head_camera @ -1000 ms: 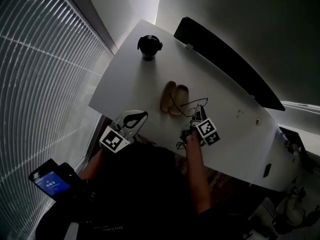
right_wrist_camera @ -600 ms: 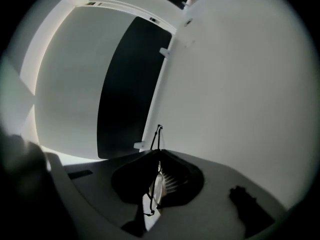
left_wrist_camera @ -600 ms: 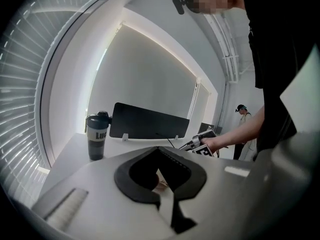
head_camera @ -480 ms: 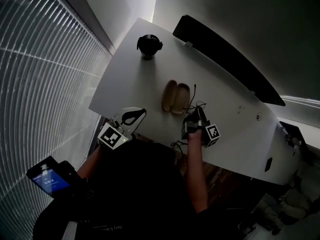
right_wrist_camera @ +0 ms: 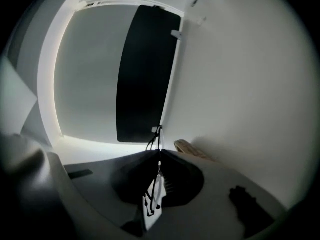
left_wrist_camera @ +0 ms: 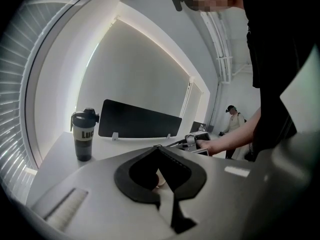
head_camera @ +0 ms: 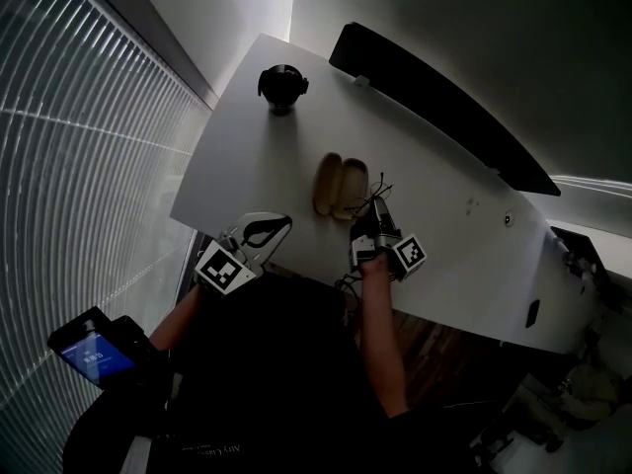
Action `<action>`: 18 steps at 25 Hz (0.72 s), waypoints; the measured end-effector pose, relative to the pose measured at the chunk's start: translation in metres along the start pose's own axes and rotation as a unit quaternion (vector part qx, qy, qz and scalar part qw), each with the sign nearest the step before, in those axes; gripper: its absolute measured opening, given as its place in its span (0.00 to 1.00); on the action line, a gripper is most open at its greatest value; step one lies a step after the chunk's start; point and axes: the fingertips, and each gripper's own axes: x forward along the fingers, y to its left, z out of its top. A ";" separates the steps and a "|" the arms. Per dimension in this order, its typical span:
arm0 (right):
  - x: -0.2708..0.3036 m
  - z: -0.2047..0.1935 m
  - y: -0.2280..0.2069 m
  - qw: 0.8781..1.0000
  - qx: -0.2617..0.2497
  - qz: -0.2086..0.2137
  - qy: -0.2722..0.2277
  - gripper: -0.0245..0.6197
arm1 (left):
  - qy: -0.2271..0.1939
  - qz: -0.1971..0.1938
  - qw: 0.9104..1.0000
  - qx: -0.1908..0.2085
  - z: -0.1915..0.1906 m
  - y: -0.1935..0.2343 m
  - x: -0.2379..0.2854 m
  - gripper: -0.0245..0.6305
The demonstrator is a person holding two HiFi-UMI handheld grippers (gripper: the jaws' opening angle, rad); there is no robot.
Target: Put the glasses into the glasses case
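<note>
The tan glasses case [head_camera: 336,184] lies open in two halves in the middle of the white table [head_camera: 257,156]. My right gripper [head_camera: 366,212] is at the case's right edge, shut on the thin black wire glasses [head_camera: 375,197]. In the right gripper view the glasses [right_wrist_camera: 158,140] stand edge-on between the closed jaws, with the case [right_wrist_camera: 193,151] just beyond them to the right. My left gripper [head_camera: 280,224] hangs at the table's near edge, left of the case and apart from it. Its jaws [left_wrist_camera: 157,148] meet at the tips with nothing between them.
A dark bottle [head_camera: 281,87] stands at the table's far left corner. A long black panel [head_camera: 434,107] runs along the far edge. A lit phone screen [head_camera: 87,352] shows at lower left beside window blinds. A person [left_wrist_camera: 232,118] stands far off.
My right gripper has rolled and moved left toward the case, so the glasses now stand edge-on by its right half. The left gripper has stayed put.
</note>
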 end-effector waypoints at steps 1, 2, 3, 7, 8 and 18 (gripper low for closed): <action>0.004 -0.003 -0.001 0.999 -0.032 -0.010 0.020 0.06 | 0.001 0.000 1.000 -0.001 -0.001 0.000 -0.001 0.05; 0.008 -0.009 -0.001 0.997 -0.068 -0.024 0.042 0.06 | 0.002 0.001 1.000 -0.002 -0.002 0.000 -0.002 0.05; 0.011 -0.015 -0.001 0.992 -0.102 -0.041 0.063 0.06 | 0.003 0.001 1.000 -0.003 -0.003 0.000 -0.002 0.05; 0.027 -0.033 -0.011 0.968 -0.203 -0.084 0.120 0.06 | 0.002 0.007 1.000 -0.004 -0.008 0.002 -0.006 0.05; 0.031 -0.038 -0.013 0.964 -0.218 -0.090 0.127 0.06 | 0.001 0.009 1.000 -0.005 -0.010 0.004 -0.009 0.05; 0.077 -0.074 -0.036 0.881 -0.399 -0.172 0.186 0.06 | -0.013 0.035 0.999 -0.007 -0.034 0.020 -0.037 0.05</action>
